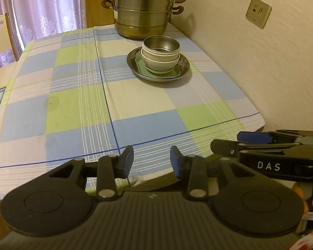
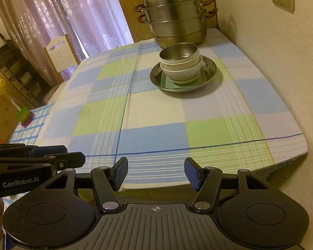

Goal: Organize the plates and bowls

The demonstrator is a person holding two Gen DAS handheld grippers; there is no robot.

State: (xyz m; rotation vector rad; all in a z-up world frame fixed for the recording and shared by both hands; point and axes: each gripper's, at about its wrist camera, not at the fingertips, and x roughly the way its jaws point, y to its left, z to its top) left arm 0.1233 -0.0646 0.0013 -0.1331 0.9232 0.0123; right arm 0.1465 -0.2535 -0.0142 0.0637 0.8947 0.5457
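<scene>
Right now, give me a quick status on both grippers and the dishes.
Left gripper open, empty; right gripper open, empty. Bowls stacked on green plate in steel dish. Nothing in the way.

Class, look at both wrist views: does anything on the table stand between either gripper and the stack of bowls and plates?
Nothing visible does. Only bare checked tablecloth lies between the left gripper, the right gripper and the stack. Both grippers are open and empty at the near edge. The steamer pot stands behind the stack, not in the way.

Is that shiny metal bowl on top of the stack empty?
Empty, as far as visible: the metal bowl sits upright, its bare steel inside showing in both views.
</scene>
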